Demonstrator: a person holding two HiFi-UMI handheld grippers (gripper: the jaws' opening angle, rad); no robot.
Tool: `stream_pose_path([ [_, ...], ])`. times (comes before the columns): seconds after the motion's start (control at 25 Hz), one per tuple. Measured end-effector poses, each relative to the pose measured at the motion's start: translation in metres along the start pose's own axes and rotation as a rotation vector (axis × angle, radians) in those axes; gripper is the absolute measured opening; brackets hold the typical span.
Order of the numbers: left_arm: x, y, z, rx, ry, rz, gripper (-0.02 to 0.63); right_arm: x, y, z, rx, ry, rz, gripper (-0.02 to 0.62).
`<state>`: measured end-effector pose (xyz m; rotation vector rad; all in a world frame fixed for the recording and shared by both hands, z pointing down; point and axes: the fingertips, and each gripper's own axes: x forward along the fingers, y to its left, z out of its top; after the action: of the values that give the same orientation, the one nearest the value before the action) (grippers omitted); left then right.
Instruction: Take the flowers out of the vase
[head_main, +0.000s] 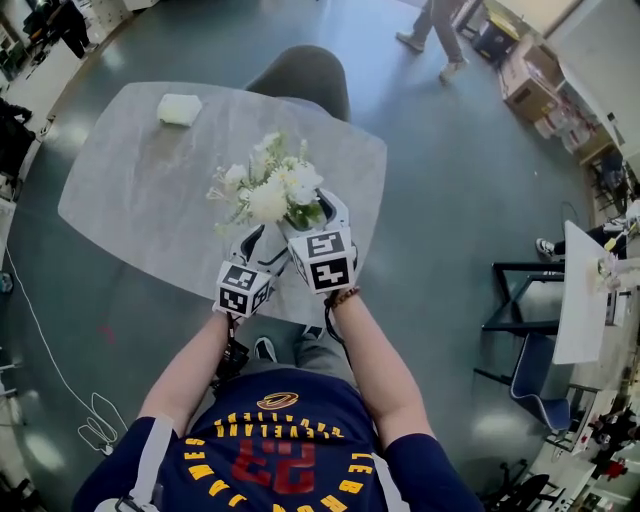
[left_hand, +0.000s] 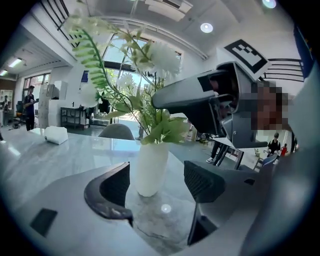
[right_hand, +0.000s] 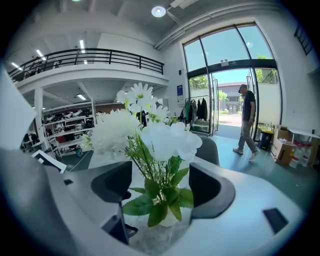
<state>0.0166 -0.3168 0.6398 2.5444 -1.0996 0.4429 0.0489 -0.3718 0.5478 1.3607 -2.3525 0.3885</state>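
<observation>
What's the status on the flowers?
Left gripper open, jaws either side of vase, no grip. Right gripper open, stems between jaws. Flowers still in vase. Nothing blocking.

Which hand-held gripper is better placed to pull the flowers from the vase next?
Right. The right hand-held gripper has its open jaws either side of the flower stems, while the left hand-held gripper sits lower, open around the vase, likely better for steadying it.
</observation>
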Motion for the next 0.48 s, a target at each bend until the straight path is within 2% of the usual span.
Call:
stream_pose_path([
  [0.28, 0.012, -0.015, -0.001, -0.006, 0.014, -0.029, 0.322, 0.000, -0.004, -0.005, -0.049, 0.038, -0.019, 0.350],
  [0.48, 0.007, -0.013, 0.001, -0.017, 0.005, -0.024, 0.322, 0.002, 0.000, -0.008, -0.046, 0.044, -0.003, 0.339],
])
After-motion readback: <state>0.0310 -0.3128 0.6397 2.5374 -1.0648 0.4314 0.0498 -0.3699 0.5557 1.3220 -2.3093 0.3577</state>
